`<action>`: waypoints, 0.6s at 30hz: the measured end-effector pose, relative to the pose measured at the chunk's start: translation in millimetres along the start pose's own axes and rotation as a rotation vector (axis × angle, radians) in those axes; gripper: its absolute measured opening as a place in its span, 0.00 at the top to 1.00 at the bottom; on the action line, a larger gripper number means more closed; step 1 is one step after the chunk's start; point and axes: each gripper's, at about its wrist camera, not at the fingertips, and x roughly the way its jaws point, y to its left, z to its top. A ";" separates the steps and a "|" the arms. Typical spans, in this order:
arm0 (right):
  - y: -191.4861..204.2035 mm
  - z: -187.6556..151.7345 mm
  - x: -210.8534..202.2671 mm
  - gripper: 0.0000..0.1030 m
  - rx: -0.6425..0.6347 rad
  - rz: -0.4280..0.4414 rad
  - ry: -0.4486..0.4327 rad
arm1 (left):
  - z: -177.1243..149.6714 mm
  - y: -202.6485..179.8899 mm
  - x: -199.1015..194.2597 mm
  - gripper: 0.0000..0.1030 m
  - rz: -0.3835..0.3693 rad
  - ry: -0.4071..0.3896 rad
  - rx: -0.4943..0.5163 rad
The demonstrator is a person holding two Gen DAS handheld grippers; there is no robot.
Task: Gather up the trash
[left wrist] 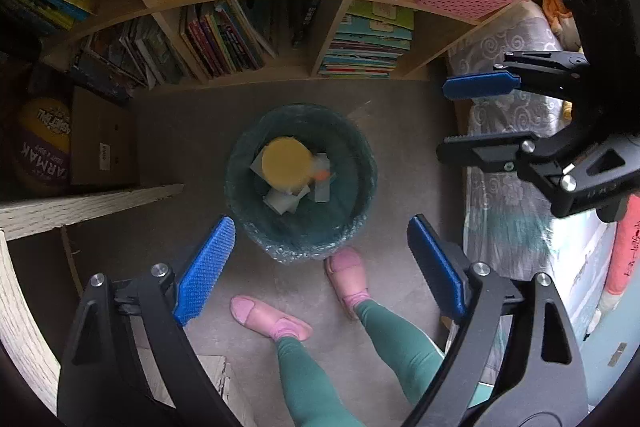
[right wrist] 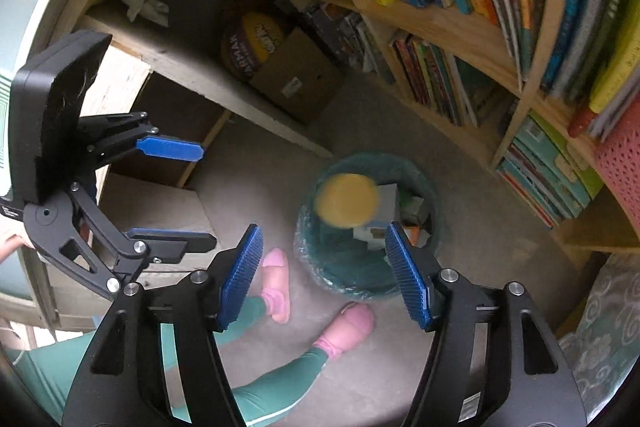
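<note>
Both tongs [left wrist: 320,263] [right wrist: 324,277] agape above yellow disc [left wrist: 286,161] in bin [left wrist: 240,163]

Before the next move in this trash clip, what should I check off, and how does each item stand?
1. Left gripper empty, jaws apart: ok.
2. Right gripper empty, jaws apart: ok.
3. Yellow round object over the trash bin's mouth: ok; blurred in the right wrist view, so at rest or falling: cannot tell.
4. Bin upright, liner over rim: ok.
5. Person's pink slippers clear of the bin: not ok, one toe at its base.
6. Crumpled tissue on the table collected: not ok.
</note>
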 end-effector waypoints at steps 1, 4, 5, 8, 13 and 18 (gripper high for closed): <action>-0.8 -0.3 -2.7 0.37 0.003 -0.004 -0.001 | -1.0 -1.5 -2.5 0.17 0.006 -0.004 0.006; -1.4 -0.2 -13.1 0.37 0.008 -0.009 -0.013 | -2.9 -6.1 -11.5 0.17 0.016 -0.017 0.015; 0.9 -0.3 -18.6 0.37 0.009 -0.009 -0.019 | -3.7 -7.7 -16.1 0.17 0.017 -0.023 0.014; 8.6 0.4 -37.9 0.37 0.011 -0.009 -0.038 | -4.2 -14.1 -36.5 0.17 0.038 -0.057 0.006; 26.7 5.5 -77.0 0.36 -0.007 -0.007 -0.080 | -7.2 -30.3 -97.1 0.16 0.069 -0.162 -0.010; 59.7 16.5 -123.4 0.35 -0.075 0.006 -0.123 | -13.9 -41.5 -165.7 0.16 0.092 -0.276 -0.031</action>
